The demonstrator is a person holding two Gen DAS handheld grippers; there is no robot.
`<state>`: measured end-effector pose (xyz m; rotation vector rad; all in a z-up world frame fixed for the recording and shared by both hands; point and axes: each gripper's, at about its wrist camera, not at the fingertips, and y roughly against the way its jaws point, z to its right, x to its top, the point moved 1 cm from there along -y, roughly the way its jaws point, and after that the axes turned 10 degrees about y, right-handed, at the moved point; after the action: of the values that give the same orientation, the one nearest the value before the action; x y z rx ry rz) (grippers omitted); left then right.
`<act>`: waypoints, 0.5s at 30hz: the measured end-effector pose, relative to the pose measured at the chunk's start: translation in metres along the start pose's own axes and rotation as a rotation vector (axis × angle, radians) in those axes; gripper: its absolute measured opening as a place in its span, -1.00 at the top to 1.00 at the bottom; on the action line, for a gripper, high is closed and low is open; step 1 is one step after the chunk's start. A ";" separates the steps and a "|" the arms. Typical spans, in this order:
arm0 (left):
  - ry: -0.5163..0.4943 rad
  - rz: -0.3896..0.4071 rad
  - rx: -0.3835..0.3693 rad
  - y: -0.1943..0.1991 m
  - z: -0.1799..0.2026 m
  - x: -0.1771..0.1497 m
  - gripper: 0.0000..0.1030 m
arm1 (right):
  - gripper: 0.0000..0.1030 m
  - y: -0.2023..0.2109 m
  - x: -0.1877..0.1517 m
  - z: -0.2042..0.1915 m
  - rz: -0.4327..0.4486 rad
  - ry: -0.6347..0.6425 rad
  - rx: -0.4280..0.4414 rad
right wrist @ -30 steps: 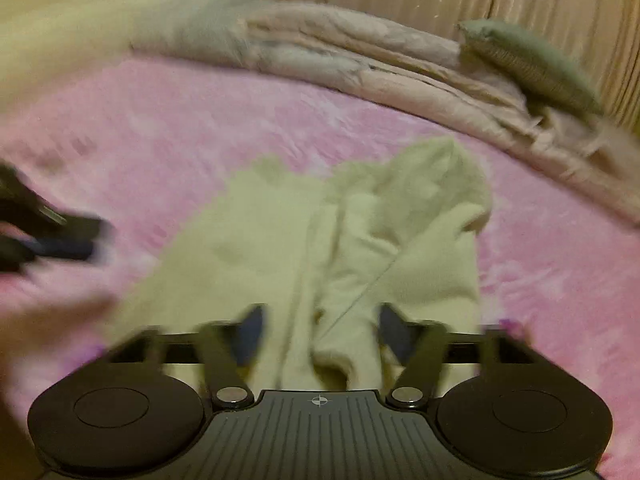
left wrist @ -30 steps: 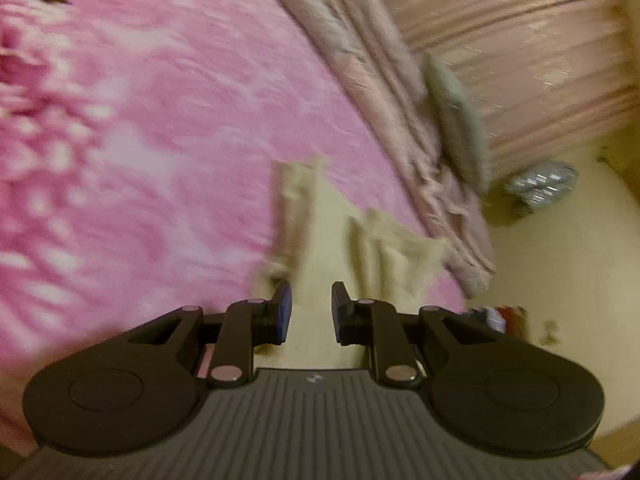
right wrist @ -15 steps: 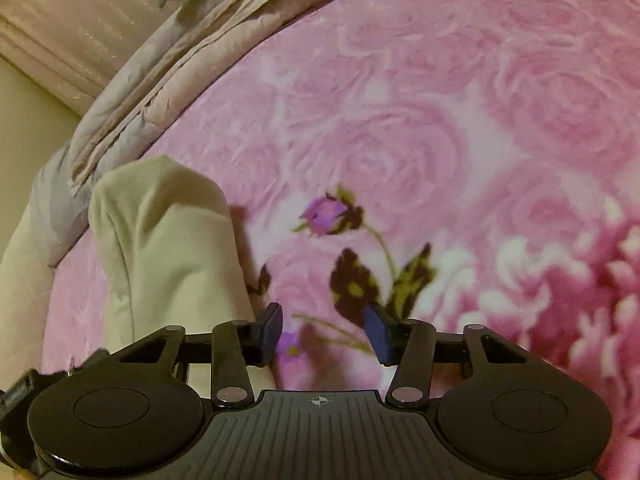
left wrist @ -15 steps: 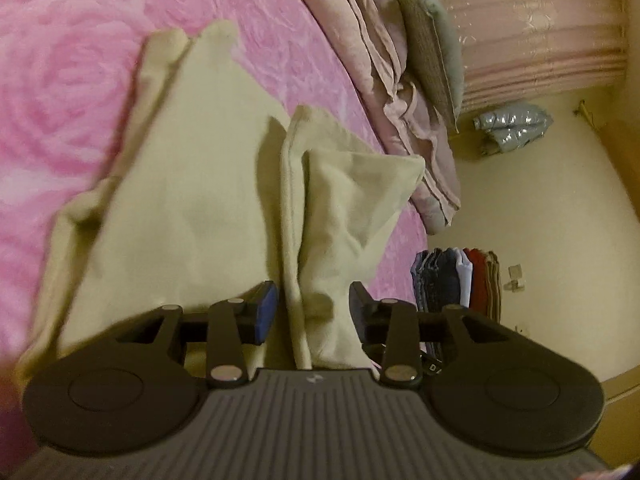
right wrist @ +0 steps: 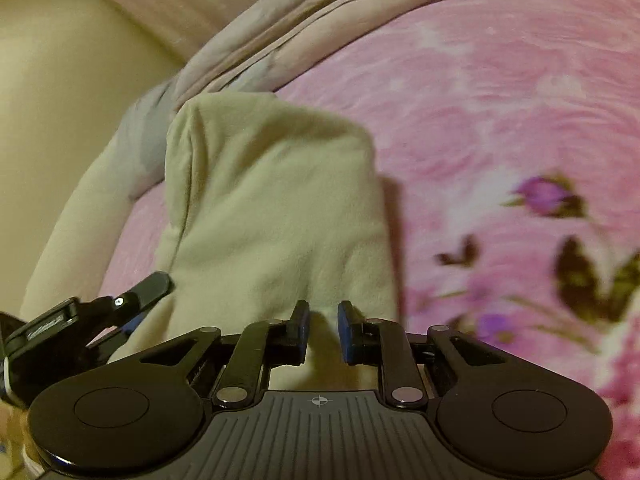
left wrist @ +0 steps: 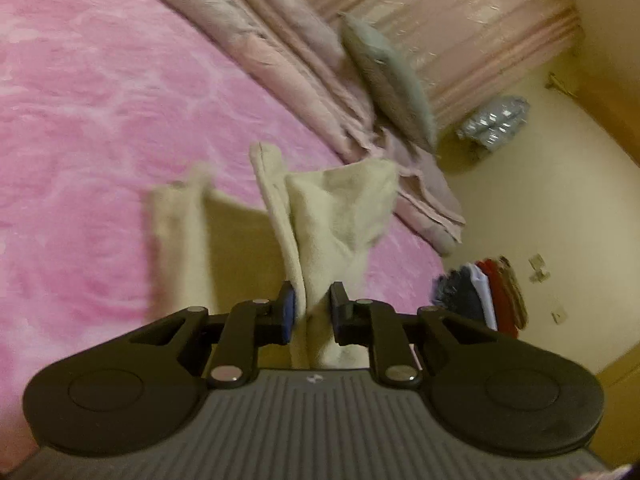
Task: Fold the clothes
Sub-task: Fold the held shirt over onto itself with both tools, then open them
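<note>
Left wrist: both jaws closing on cream garment.

pink rose-patterned blanket covers the bed, with darker purple buds and dark leaves printed at the right in the right wrist view; a rumpled pinkish-beige quilt is bunched along its far edge, a grey-green cushion resting on top of it. pleated pink curtain hangs behind the quilt, yellow wall to the right of it. a silvery padded bundle lies at the foot of the curtain, and nearer right a row of folded clothes, dark blue, white, red and brown, stands on edge.
</note>
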<state>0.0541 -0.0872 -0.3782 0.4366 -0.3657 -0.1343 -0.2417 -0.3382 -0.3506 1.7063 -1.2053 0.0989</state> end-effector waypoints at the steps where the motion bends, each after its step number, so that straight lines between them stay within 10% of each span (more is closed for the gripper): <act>1: 0.015 0.000 -0.001 0.002 -0.008 -0.001 0.72 | 0.62 -0.004 -0.002 -0.007 -0.004 0.028 -0.008; 12: 0.073 0.049 0.009 -0.004 -0.055 -0.002 0.71 | 0.61 -0.034 -0.015 -0.036 0.002 0.213 -0.027; 15: 0.051 0.071 0.006 -0.002 -0.056 -0.005 0.64 | -0.09 -0.033 -0.022 -0.048 0.015 0.352 0.014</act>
<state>0.0702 -0.0660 -0.4274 0.4321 -0.3311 -0.0532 -0.2070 -0.2877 -0.3616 1.6105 -0.9556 0.4001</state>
